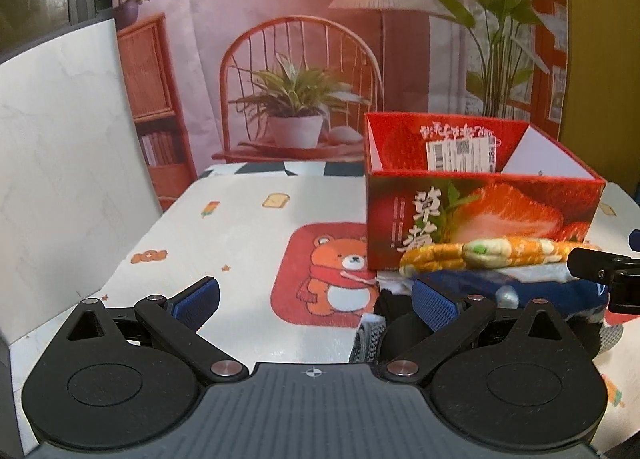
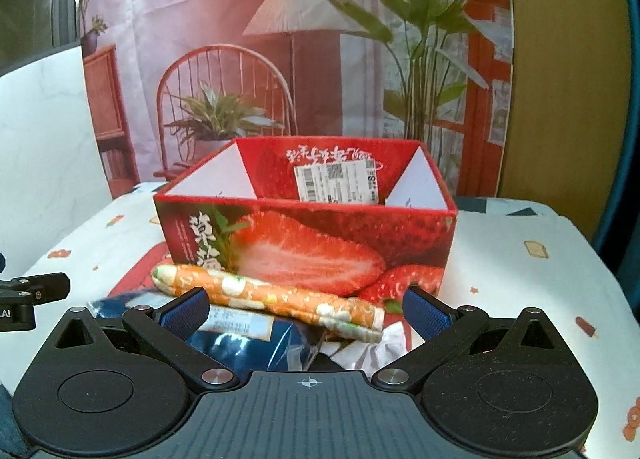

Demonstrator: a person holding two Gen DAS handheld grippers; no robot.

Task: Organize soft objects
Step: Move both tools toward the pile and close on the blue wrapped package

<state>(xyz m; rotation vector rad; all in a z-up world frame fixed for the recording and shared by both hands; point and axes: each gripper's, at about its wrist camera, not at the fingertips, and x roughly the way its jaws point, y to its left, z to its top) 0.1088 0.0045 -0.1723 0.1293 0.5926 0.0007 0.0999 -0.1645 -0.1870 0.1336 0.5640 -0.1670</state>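
Note:
A red strawberry-print box [image 1: 480, 215] [image 2: 312, 243] stands open on the table, holding only a white label card. In front of it lies a pile of soft things: a folded orange floral cloth [image 1: 496, 253] [image 2: 272, 295] on top of a dark blue plastic-wrapped item [image 1: 532, 291] [image 2: 240, 343], with black-and-white fabric [image 1: 368, 339] beneath. My left gripper [image 1: 316, 299] is open, left of the pile, its right pad against the pile's edge. My right gripper [image 2: 308, 309] is open, its fingers either side of the cloth and blue packet.
The table wears a white cloth [image 1: 240, 219] with a bear picture [image 1: 340, 279]. A white marble-look panel [image 1: 60, 163] rises on the left. A printed room backdrop [image 1: 300, 39] hangs behind the table. The other gripper's tip [image 1: 600, 263] [image 2: 36, 287] shows at each frame's edge.

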